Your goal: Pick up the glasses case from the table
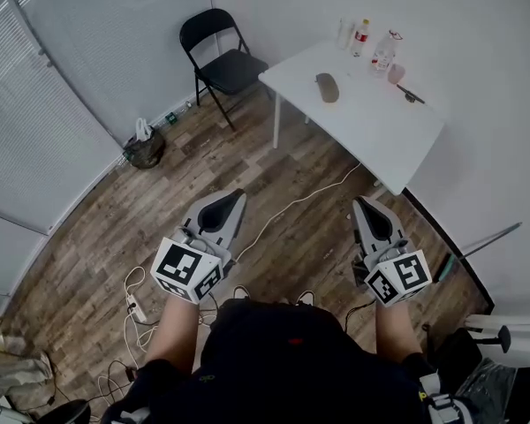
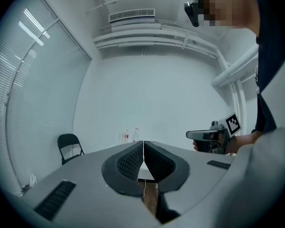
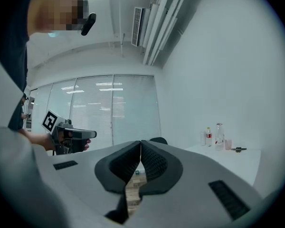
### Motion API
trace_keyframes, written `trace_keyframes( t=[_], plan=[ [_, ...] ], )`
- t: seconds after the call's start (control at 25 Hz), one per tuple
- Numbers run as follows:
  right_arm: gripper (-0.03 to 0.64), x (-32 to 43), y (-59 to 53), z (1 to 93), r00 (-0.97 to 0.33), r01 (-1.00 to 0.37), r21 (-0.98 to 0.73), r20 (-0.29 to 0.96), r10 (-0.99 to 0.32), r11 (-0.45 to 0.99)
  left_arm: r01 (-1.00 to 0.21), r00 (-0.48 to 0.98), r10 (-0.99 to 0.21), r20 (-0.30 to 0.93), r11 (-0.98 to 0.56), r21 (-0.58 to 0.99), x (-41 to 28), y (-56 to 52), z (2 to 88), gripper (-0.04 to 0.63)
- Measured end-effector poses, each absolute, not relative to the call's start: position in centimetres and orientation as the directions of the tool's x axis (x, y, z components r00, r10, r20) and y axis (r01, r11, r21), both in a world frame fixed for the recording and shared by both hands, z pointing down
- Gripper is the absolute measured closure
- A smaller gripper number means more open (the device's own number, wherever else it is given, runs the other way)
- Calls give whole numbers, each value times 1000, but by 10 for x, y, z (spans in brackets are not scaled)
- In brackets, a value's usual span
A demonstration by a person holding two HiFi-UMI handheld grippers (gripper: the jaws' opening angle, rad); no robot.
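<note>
the glasses case [image 1: 327, 87], a grey-brown oval, is seen lying flat on the white table [image 1: 371, 144] at the far side of the room. it is placed toward the table's left part, apart from everything else on the top. two bottles [image 1: 360, 36] are stood near the wall end of the table, with a small pink cup [image 1: 396, 73] just beside them and a thin dark thing [image 1: 410, 94] a little further along; what that thing is cannot be told. a black folding chair [image 1: 219, 51] is set left of the table, close to its corner.

the left gripper [image 1: 236, 198] is held out level over the wooden floor [image 1: 300, 162] in front of the person, well apart from the table and the case. in the left gripper view its jaws are seen pressed together along their tips, and nothing is caught between them. the right gripper [image 1: 360, 204] is held the same way on the other side, also well apart from the case. in the right gripper view its jaws are likewise closed tip to tip, with nothing held. each gripper is seen from the other's camera, gripped in a hand.

a pale cable [image 1: 291, 206] is trailed across the floor between the two grippers, and a power strip [image 1: 134, 307] is laid near the person's left foot.
</note>
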State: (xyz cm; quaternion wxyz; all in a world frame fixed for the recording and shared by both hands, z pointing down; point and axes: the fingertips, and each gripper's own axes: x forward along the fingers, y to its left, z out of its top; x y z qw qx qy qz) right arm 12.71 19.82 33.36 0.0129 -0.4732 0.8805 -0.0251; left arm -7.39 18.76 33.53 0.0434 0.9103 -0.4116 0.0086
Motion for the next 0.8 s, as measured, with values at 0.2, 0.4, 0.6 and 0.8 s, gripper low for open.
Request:
trace_keyframes(
  t=[0.2,0.4,0.6,0.8],
  plan=[
    [597,96,188,333,-527,-848,-65,4,-850,526,-749,662,-748,40,-659,72,-109,183,338,572],
    [597,50,180,329,-515,-856,-50,-5,-857,514,-751,660,-750,46,-658,56,-156,175,344,572],
    [597,17,181,339,-492,-870,-54,16,-870,491,-736,677,-733,69,-674,62,-191,171,355,572],
    [597,12,174,346,-481,-877,-48,42,-876,479,-725,689,-721,76,-684,81,-197,158,364,572]
  ],
)
